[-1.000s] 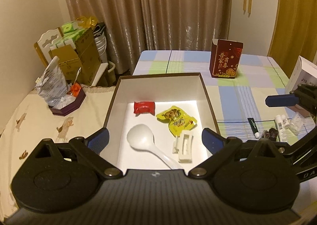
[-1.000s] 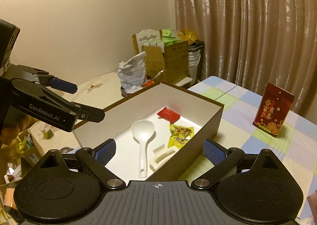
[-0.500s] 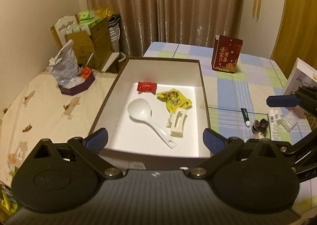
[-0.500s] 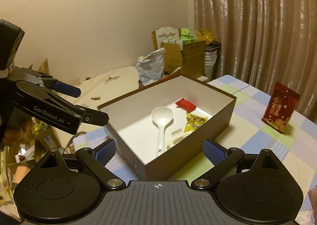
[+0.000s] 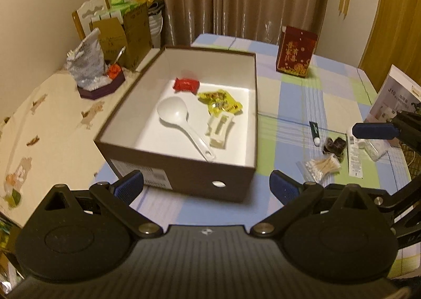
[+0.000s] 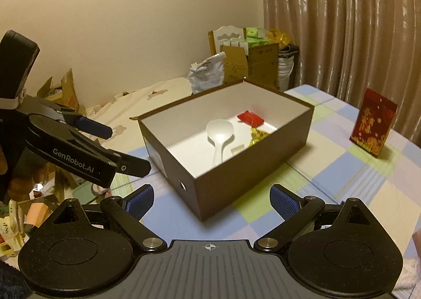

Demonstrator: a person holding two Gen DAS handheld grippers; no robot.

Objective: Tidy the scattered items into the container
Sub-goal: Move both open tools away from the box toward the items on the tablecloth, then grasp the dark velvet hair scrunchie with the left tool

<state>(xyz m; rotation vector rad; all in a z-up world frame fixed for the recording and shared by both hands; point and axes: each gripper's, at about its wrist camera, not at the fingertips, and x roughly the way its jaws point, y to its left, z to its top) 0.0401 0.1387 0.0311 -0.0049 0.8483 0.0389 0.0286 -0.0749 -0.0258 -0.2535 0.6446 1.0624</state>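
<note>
A brown box [image 5: 184,175] with a white inside stands on the checked tablecloth. It holds a white spoon [image 5: 176,117], a red packet [image 5: 185,85], a yellow snack packet [image 5: 221,104] and a white clip [image 5: 220,130]. My left gripper [image 5: 206,187] is open and empty, in front of the box's near wall. My right gripper [image 6: 211,200] is open and empty, near the box [image 6: 236,175] corner. Right of the box lie a small tube [image 5: 315,132], a dark wrapped item [image 5: 334,145], a bag of cotton swabs [image 5: 322,166] and a white sachet [image 5: 354,159].
A red gift box [image 5: 296,52] stands at the back of the table. A white carton [image 5: 392,104] stands at the right edge. A silver bag [image 5: 85,63] on a purple tray and cardboard boxes [image 5: 126,33] sit left, beyond the cream cloth.
Both grippers have pulled back and away from the box, so its whole near wall now shows. Both stay open. The items in the box have not moved.
</note>
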